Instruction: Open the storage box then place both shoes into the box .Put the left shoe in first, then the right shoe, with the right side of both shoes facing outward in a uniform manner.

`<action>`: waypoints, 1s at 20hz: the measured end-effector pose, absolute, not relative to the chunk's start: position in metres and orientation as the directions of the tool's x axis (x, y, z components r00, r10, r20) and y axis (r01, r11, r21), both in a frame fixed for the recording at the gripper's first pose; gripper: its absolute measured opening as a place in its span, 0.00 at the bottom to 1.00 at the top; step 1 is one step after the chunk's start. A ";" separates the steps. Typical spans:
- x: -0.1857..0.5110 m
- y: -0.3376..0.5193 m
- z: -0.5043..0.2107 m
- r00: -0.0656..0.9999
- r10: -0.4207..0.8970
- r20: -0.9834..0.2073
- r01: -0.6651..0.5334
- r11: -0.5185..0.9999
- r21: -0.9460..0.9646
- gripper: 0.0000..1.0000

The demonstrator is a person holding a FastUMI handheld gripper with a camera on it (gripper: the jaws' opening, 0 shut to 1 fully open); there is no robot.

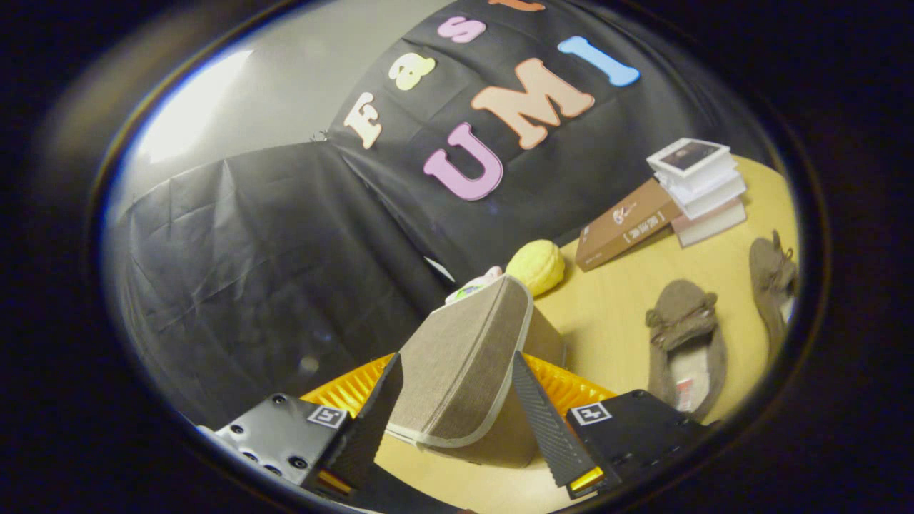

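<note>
A brown-grey fabric storage box (546,335) with pale trim stands on the wooden table right at my fingers. Its lid (457,378) is tilted up off the box, and my gripper (457,357) is shut on it, one finger pressing each side edge. Two brown-grey slipper shoes lie on the table beyond the box to the right. The nearer shoe (685,335) is just past my right finger, its opening facing me. The farther shoe (775,285) lies beyond it, apart from it. The inside of the box is hidden by the raised lid.
A yellow rounded object (537,265) sits behind the box, and a small colourful item (475,285) peeks over the lid. A brown book (625,225) leans against a stack of books (700,185) at the back. An orange ribbed piece (564,385) shows beside my fingers.
</note>
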State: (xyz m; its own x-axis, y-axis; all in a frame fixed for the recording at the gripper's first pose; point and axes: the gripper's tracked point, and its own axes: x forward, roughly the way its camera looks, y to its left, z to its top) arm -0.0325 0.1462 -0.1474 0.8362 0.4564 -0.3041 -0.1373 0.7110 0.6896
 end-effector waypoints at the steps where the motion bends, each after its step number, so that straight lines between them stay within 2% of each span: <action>1: -0.034 0.150 -0.153 0.821 0.481 -0.307 -0.126 0.678 0.724 0.98; 6: -0.039 0.168 -0.181 0.752 0.577 -0.319 -0.044 0.527 0.849 0.99; 10: -0.042 0.178 -0.185 0.710 0.649 -0.274 0.006 0.383 0.924 1.00; 15: -0.037 0.173 -0.201 0.690 0.672 -0.268 0.115 0.264 0.958 1.00; 20: -0.033 0.170 -0.177 0.681 0.707 -0.192 0.127 0.143 0.981 0.99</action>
